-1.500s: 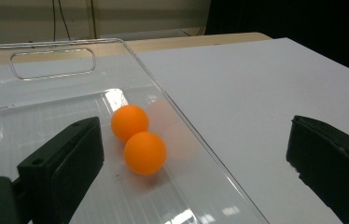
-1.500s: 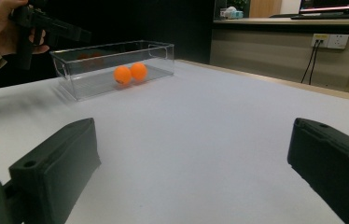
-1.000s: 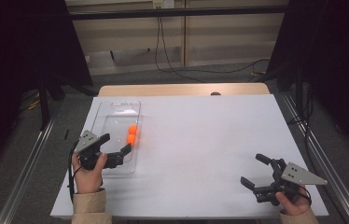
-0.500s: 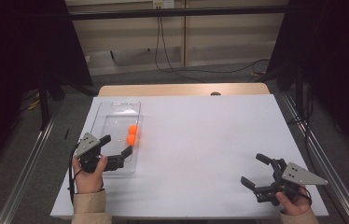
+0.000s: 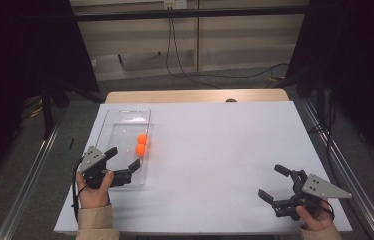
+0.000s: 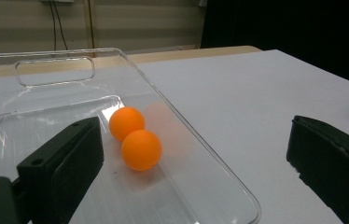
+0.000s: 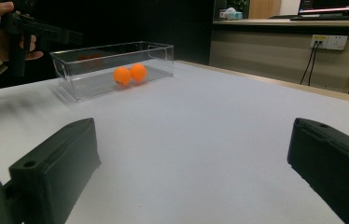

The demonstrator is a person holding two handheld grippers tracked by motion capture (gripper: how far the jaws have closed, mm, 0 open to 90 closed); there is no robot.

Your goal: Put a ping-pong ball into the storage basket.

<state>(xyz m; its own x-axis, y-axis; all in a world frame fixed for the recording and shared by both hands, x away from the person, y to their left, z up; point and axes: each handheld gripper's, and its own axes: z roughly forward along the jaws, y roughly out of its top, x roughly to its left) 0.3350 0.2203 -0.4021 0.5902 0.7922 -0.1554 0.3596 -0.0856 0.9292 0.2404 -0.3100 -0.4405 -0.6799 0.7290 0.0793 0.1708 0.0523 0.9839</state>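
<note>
Barely anything moves: left gripper (image 5: pixel 123 163) stays wide open, empty, over the clear tray's (image 5: pixel 125 114) near end, two orange balls (image 5: pixel 140 145) just ahead inside; right gripper (image 5: pixel 277 184) idles open, so grasp still pending.

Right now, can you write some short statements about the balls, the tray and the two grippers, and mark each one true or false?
1. Two orange balls lie inside the clear tray. True.
2. The balls touch each other. True.
3. The left gripper holds a ball. False: it is open, with nothing between its fingers.
4. The right gripper hovers over the tray. False: it is open, far from the tray, near the table's other corner.
</note>
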